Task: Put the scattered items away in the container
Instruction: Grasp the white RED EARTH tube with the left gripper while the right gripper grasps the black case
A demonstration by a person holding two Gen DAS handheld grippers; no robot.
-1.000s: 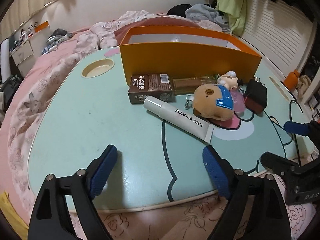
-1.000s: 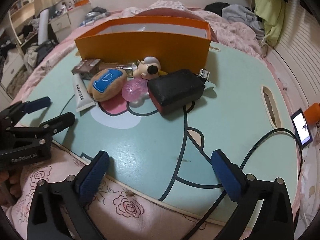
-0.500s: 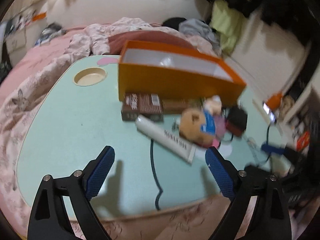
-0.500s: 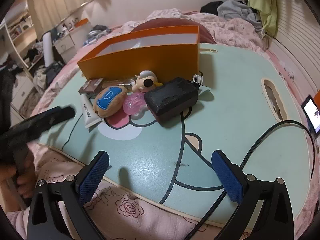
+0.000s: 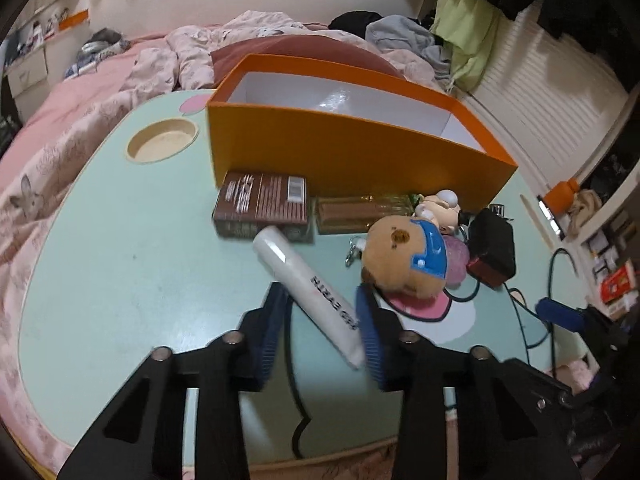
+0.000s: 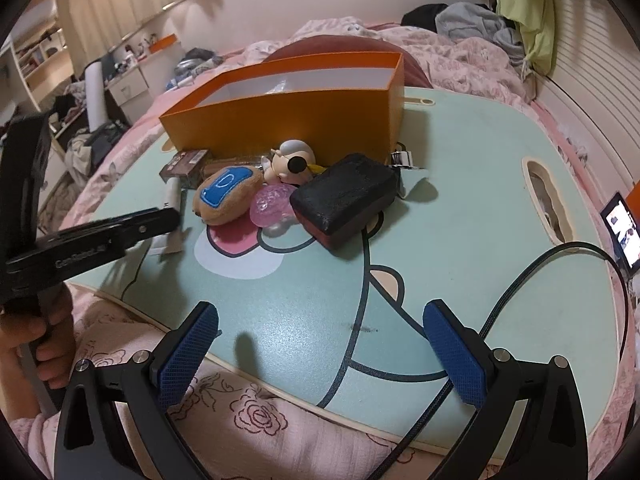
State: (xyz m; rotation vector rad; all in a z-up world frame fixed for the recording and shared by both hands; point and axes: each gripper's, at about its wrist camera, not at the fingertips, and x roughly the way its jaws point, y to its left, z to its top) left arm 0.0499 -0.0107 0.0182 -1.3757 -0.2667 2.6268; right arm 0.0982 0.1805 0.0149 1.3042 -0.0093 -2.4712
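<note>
**Left jaws around the white tube, box still bare inside**

Spread over a pink bed [image 5: 80, 120], a mint-green cartoon table [image 5: 120, 272]. Toward its far side, an open orange box [image 5: 344, 152], white inside, with nothing visible in it. Lined up just in front of the box's near wall: a brown carton [image 5: 262, 210], a brown-and-green flat packet [image 5: 364, 214], a small big-headed figurine [image 6: 292, 162]. Nearer still, a black-and-red pouch [image 6: 346, 200], a bear plush with a blue patch [image 5: 408, 258] and a clear pink blob [image 6: 272, 204], all bunched together and touching. Lying slantwise before the carton, a white tube [image 5: 312, 292] with black lettering, cap end close to the carton.

Left gripper [image 5: 322, 336] low over the table, jaws partly closed and straddling the tube's crimped end; cannot tell whether the blue pads [image 5: 370, 336] press it yet, given blur. Right gripper [image 6: 320, 354] at the table's near edge, jaws wide apart, holding nothing, well short of the pouch.
</note>
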